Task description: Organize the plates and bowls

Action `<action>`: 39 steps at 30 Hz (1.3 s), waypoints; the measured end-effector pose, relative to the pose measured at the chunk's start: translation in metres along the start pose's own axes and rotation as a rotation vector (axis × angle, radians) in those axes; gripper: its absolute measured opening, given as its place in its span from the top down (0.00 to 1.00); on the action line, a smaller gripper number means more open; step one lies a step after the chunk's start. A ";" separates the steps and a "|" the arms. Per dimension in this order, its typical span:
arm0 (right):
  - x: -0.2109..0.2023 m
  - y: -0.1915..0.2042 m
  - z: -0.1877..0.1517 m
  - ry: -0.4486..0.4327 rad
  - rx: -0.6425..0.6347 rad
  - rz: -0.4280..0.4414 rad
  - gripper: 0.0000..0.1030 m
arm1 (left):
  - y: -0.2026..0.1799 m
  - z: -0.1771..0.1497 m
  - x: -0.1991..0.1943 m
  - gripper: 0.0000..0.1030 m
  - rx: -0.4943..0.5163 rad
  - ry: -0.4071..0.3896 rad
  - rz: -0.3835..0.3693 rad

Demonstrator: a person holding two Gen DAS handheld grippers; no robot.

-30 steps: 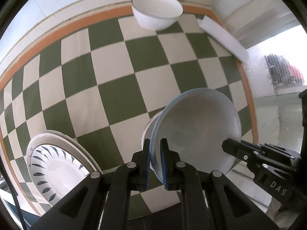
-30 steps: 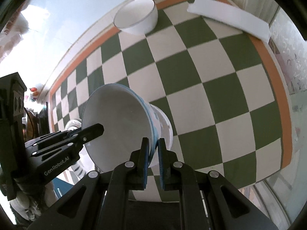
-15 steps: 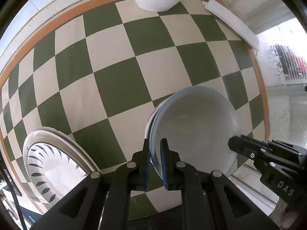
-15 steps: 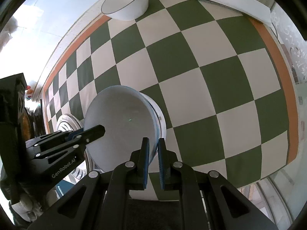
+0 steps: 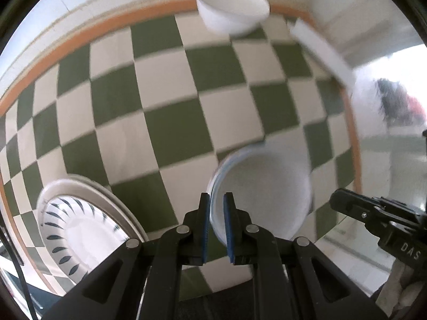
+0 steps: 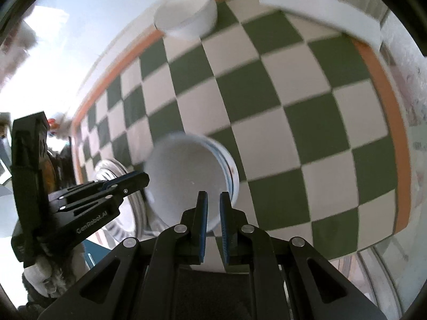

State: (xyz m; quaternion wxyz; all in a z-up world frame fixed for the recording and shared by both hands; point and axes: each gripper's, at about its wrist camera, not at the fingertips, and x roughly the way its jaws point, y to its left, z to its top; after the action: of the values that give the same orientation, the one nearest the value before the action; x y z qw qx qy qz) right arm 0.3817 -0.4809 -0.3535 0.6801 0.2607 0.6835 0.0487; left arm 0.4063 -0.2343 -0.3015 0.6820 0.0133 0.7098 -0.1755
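Note:
A blue-rimmed white bowl (image 5: 263,189) sits on the green-and-cream checkered table, nested in another bowl whose rim shows in the right wrist view (image 6: 186,178). My left gripper (image 5: 216,200) is at its left rim with a narrow gap between the pads. My right gripper (image 6: 213,198) is at its near right rim, also slightly parted, and no longer pinches the rim. A white bowl with a dark rim (image 5: 232,10) stands at the far edge. A patterned plate stack (image 5: 80,221) lies at the left.
A white foam strip (image 5: 323,53) lies at the far right corner, also seen from the right wrist (image 6: 320,13). The orange table border (image 6: 392,138) marks the right edge. The other gripper's body (image 6: 66,200) is close on the left.
The bowl came down from a tilt and now sits level in the lower bowl. Both grippers' pads have loosened and drawn back a little. The views are blurred by motion.

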 end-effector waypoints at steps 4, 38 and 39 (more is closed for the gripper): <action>-0.027 0.003 0.035 -0.054 -0.026 0.036 0.71 | 0.007 0.037 -0.023 0.78 -0.069 -0.067 -0.045; 0.057 0.012 0.271 -0.100 -0.032 -0.083 0.91 | 0.027 0.234 0.056 0.89 -0.117 -0.045 0.000; 0.055 0.014 0.266 -0.102 -0.030 -0.081 0.91 | 0.026 0.232 0.054 0.89 -0.115 -0.046 -0.002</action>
State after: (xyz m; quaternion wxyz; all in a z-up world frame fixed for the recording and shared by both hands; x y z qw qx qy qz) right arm 0.6432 -0.5225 -0.4165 0.7193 0.2249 0.6571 0.0180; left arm 0.6326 -0.2837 -0.3619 0.6977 -0.0305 0.7028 -0.1354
